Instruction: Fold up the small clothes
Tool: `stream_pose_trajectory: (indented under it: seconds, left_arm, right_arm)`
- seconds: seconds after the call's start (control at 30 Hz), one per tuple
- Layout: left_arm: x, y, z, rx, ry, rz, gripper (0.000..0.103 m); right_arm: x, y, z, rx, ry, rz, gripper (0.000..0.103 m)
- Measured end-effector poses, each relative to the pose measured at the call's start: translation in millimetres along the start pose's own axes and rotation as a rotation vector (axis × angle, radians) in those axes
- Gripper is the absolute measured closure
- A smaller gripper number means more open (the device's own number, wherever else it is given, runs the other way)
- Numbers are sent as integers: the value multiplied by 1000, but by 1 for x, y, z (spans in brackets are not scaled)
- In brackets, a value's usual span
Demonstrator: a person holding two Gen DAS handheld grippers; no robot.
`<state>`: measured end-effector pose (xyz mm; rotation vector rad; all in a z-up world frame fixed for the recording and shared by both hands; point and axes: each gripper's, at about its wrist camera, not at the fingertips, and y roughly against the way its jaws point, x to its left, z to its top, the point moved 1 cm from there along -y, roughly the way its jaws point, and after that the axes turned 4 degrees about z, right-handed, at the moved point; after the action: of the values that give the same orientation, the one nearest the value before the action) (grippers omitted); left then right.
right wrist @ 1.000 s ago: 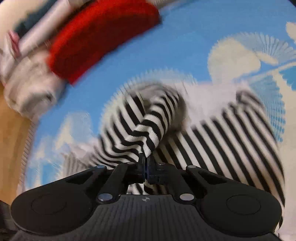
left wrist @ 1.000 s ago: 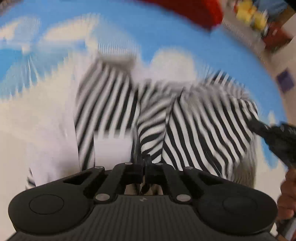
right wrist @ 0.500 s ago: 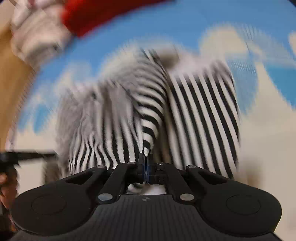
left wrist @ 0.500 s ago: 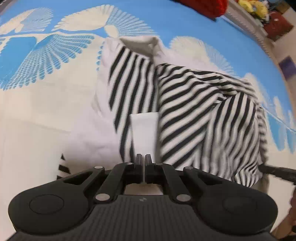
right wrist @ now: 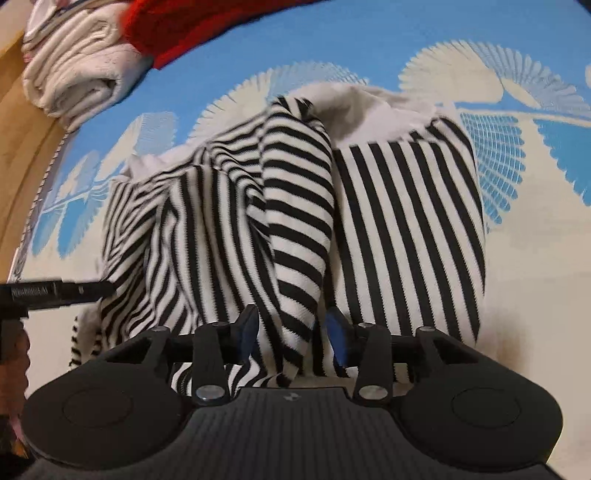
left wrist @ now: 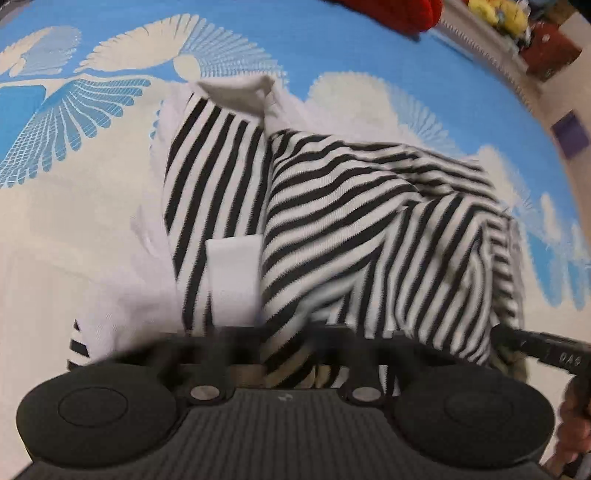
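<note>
A black-and-white striped garment [left wrist: 332, 229] lies partly folded on a blue and cream patterned cloth [left wrist: 74, 184], with a white label [left wrist: 232, 280] near its close edge. It also shows in the right wrist view [right wrist: 280, 221]. My left gripper [left wrist: 284, 343] is blurred, its jaws apart just over the garment's near edge. My right gripper [right wrist: 291, 332] is open, its blue-padded fingers [right wrist: 338, 332] either side of a striped fold, not pinching it. The right gripper's finger shows at the right edge of the left wrist view [left wrist: 535, 347].
A red garment [right wrist: 207, 26] and a rolled white towel [right wrist: 74, 70] lie at the far left of the cloth by a wooden edge [right wrist: 14, 129]. Yellow toys [left wrist: 495, 13] sit beyond the cloth's far right edge.
Both grippers were shut on the striped garment a second ago; the left had let go half a second ago. Now both are open and the garment lies folded on the cloth.
</note>
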<state>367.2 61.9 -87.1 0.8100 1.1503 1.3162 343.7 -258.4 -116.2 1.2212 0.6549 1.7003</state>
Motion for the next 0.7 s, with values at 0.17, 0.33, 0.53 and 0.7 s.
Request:
stream_pose_trajectory:
  seconds: [0.17,0.33,0.53,0.7]
  left_arm:
    - [14,45,14,-199,9,-5,100]
    - [24,-1,2,55,-22,113,80]
    - [11,49,12,-187,-42,32,66]
    - [-10,17,-7,-78,-191,16,66]
  right_arm:
    - [14,15,6,-74,6,49,96]
    - [8,-8,-4,72,61,-67,94]
    - [8,23,12,-121,28,-80,85]
    - [27,24,8,-154,122,64,79]
